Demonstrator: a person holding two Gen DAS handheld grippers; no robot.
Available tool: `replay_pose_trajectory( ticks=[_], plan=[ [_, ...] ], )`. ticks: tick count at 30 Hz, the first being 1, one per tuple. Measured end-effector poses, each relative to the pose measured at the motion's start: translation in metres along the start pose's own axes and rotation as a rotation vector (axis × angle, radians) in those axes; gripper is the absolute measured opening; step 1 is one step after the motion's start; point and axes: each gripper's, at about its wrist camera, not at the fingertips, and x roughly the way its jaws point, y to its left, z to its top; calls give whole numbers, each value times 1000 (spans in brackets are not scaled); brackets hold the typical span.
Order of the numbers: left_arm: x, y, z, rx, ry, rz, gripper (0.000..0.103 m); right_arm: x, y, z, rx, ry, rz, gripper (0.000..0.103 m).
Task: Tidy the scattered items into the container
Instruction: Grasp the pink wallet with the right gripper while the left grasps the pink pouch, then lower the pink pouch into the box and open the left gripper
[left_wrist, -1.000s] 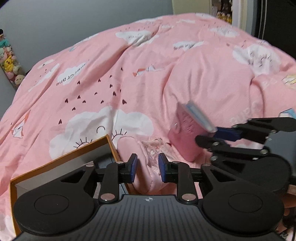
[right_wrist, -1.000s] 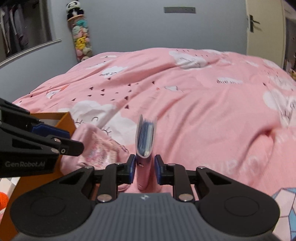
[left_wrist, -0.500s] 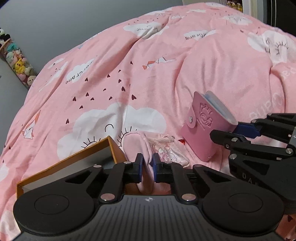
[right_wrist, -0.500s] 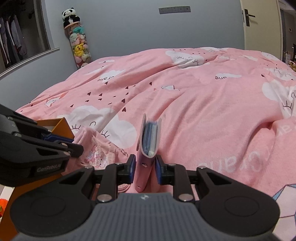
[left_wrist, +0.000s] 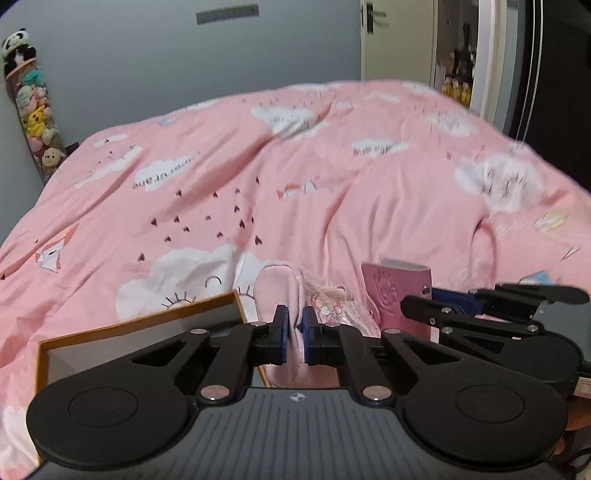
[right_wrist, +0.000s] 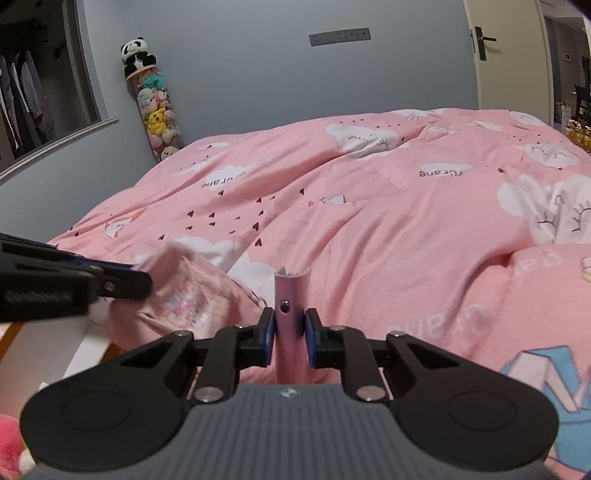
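Left wrist view: the left gripper (left_wrist: 294, 334) is seen with its jaws closing on a soft pink pouch (left_wrist: 279, 291), the blue pads already pinching the fabric. A printed clear bag (left_wrist: 332, 306) is attached or tucked beside it; which cannot be told. The container, an orange-rimmed box (left_wrist: 140, 325), lies just beside and below the pouch, at the left, on the pink duvet (left_wrist: 295, 177). The right gripper (left_wrist: 436, 299) is noted at the right, clamped on a pink card holder (left_wrist: 391, 295) with an embossed emblem, not legible. Writing on the duvet is read upside down as "paper crane", partly blurred.

Right wrist view: the right gripper is seen with jaws closing against the card holder (right_wrist: 290, 321), held upright by its snap edge. The pouch and bag (right_wrist: 184, 291) are blurred in the left gripper (right_wrist: 125, 282). "crane" is read inverted on the duvet; lettering on the left gripper body is too smeared.

Step judged: carry to box. It is advised that both grips be kept firm, the limp pouch be brought fully over the opening before release, and the two items be lowered one after the other so the grippers are not fouled
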Motion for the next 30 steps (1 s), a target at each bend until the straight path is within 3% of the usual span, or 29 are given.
replay_pose_trajectory(
  ticks=[7, 14, 17, 20, 25, 30],
  plan=[
    [-55, 39, 2, -106, -103, -11, 8, -39, 20, 12, -45, -72, 3, 19],
    [-85, 95, -9, -196, -121, 117, 8, -68, 51, 21, -113, -142, 38, 19],
    [-82, 111, -18, -197, -85, 190, 8, -72, 59, 21, -130, -148, 48, 19],
    [-68, 124, -31, -206, -34, 217, 8, -73, 65, 20, -137, -144, 48, 19],
    [-32, 142, -52, -268, 23, 181, 8, -71, 72, 19, -151, -129, 37, 19],
    [-7, 149, -67, -265, 59, 139, 8, -67, 76, 15, -161, -103, 24, 19]
  ],
)
